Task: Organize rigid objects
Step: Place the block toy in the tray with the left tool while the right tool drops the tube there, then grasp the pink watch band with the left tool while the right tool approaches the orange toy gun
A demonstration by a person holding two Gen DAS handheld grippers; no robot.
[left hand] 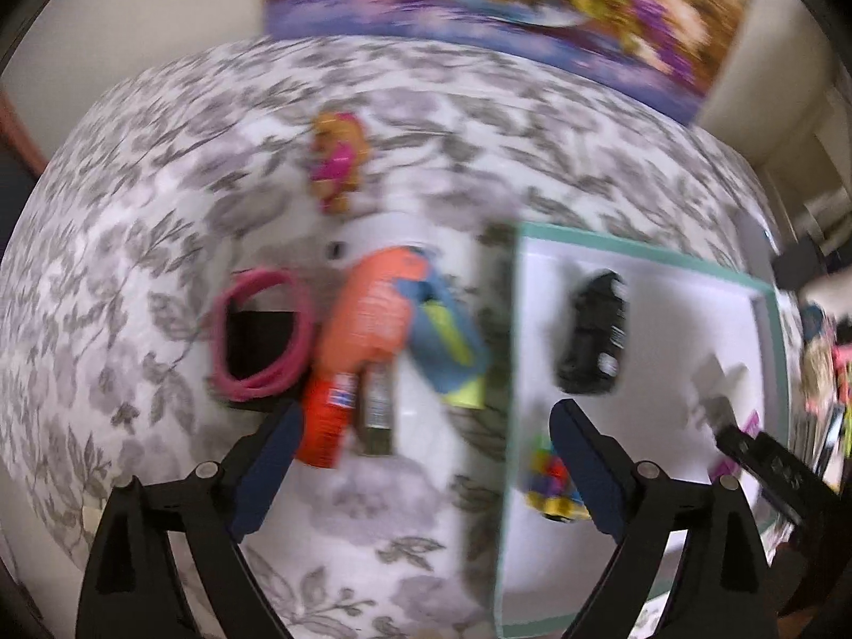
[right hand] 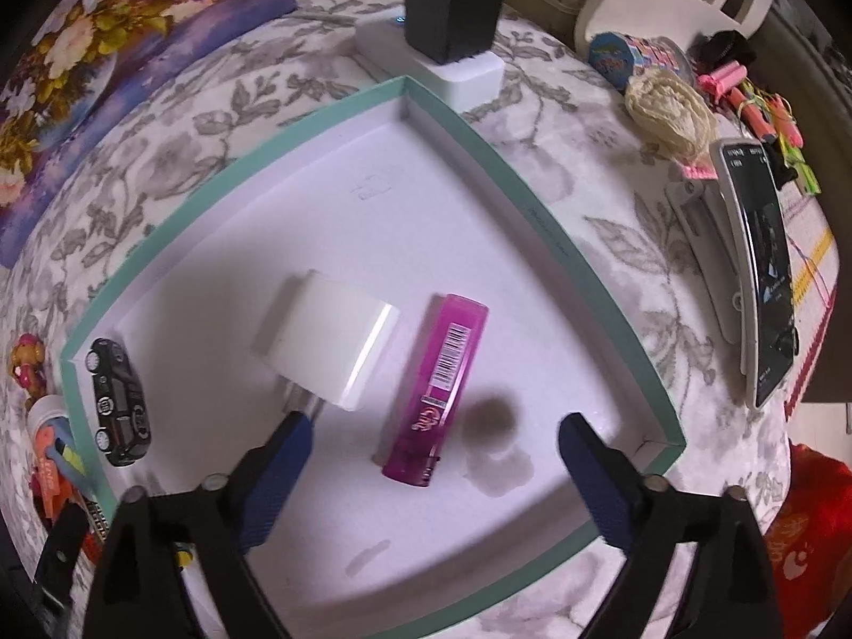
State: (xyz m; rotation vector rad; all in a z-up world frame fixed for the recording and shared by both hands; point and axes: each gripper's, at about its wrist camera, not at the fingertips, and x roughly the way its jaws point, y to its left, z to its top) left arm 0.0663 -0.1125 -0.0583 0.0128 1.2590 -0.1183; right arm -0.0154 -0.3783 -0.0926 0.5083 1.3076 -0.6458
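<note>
A white tray with a teal rim (right hand: 538, 207) lies on the floral tablecloth. In it are a black toy car (right hand: 118, 407), a white charger block (right hand: 327, 341) and a pink lighter (right hand: 439, 388). My right gripper (right hand: 434, 420) hangs open over the lighter, pads clear of it. In the blurred left wrist view, my left gripper (left hand: 426, 410) stands open above the cloth beside the tray rim (left hand: 639, 250), holding nothing. Just beyond it lie an orange tube (left hand: 367, 319), a blue-yellow item (left hand: 447, 341), pink hair ties (left hand: 261, 335) and a small doll (left hand: 338, 160). The toy car (left hand: 594, 341) and a colourful small toy (left hand: 554, 484) sit in the tray.
A flower painting (right hand: 106, 53) leans at the back. A white power strip with a black adapter (right hand: 452, 5) stands behind the tray. To the right are a phone (right hand: 761, 266), a ball of twine (right hand: 668, 112), pink markers (right hand: 745, 90) and red cloth (right hand: 809, 527).
</note>
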